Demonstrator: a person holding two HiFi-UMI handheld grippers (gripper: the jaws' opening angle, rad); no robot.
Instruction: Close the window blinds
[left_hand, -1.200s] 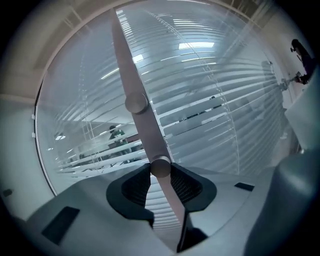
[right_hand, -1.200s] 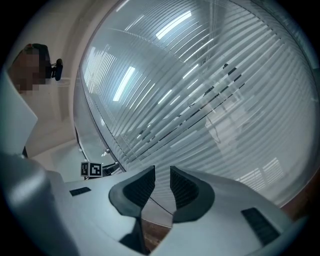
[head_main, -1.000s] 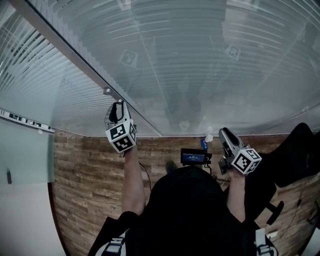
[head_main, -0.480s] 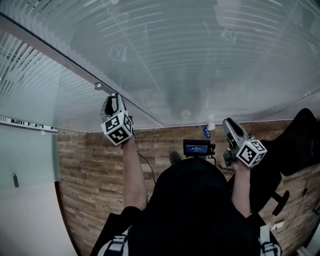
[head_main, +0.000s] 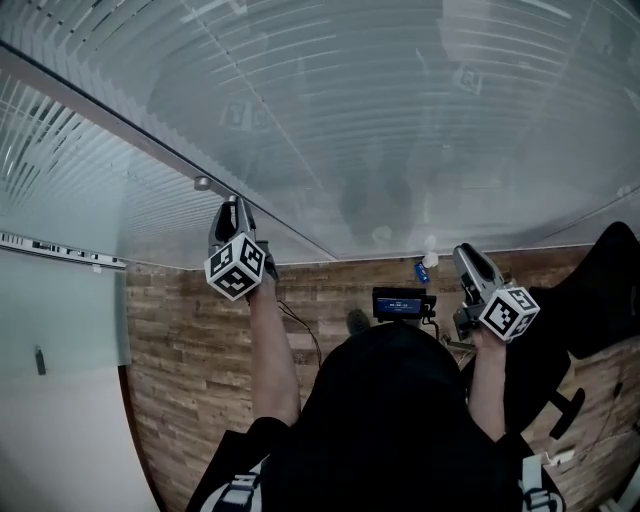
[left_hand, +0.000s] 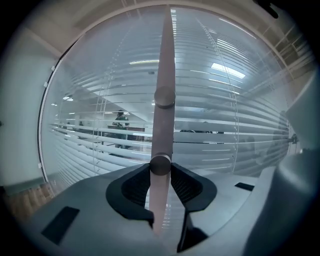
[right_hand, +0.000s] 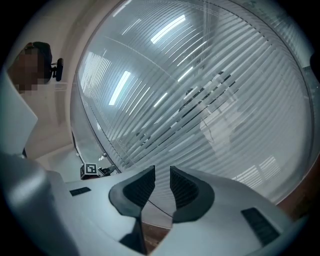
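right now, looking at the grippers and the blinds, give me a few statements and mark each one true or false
1. The left gripper has its fingers shut on a round knob on the upright bar. True.
2. The right gripper holds a pull cord. False: its fingers stand slightly apart with nothing between them.
3. The slats are fully shut and block the view. False: they are tilted open, and the room beyond shows between them in the left gripper view.
4. A second knob sits higher on the same bar. True.
5. The floor is wood planking. True.
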